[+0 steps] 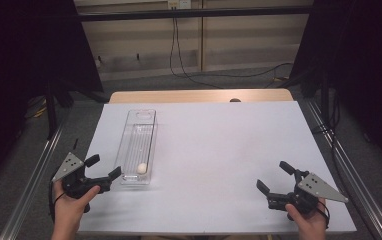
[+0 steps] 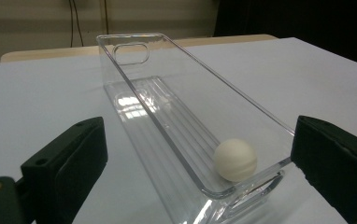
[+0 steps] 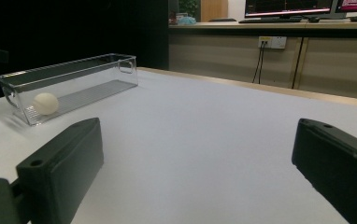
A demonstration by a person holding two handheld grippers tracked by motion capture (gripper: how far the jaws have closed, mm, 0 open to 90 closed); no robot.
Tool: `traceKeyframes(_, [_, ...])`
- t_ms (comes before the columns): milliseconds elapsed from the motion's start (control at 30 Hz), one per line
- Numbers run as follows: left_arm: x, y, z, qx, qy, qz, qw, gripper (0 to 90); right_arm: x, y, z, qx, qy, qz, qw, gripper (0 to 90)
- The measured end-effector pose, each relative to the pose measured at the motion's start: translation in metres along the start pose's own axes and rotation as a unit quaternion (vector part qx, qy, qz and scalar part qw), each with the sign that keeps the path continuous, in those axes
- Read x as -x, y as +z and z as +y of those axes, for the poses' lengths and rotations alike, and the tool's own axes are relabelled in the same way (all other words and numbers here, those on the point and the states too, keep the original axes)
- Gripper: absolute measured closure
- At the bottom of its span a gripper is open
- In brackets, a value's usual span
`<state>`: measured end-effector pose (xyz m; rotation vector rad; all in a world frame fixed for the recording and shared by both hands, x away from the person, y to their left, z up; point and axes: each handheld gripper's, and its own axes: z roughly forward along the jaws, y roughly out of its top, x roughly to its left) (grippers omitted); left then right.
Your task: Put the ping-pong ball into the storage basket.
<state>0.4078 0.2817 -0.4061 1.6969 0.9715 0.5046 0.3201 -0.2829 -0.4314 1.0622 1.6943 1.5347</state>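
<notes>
A long clear plastic bin (image 1: 129, 131) lies on the white table top (image 1: 219, 145), left of centre, with its length running away from me. A small white ball (image 1: 142, 168) rests inside at its near end. My left gripper (image 1: 104, 167) is open, just left of the bin's near end. In the left gripper view the ball (image 2: 235, 159) and the bin (image 2: 134, 56) lie ahead between the jaws, untouched. My right gripper (image 1: 275, 176) is open near the front right of the table, holding nothing. From the right gripper view the bin (image 3: 92, 70) and ball (image 3: 46, 103) are far off to the left.
The table's wooden far edge (image 1: 199, 96) shows beyond the white sheet. Metal rails (image 1: 34, 172) run along both sides of the table. Black cables (image 1: 179, 60) hang against the back wall. Bare white surface spreads between the two grippers.
</notes>
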Motion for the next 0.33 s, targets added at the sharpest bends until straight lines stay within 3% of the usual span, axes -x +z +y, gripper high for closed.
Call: traceKeyframes(333, [-0.0015,-0.0014,-0.0033,-0.001,0.002,0.001,1.0000,4.0,0.0003,0.0000,-0.0002,0.000,-0.002,0.000,1.0000,1.8])
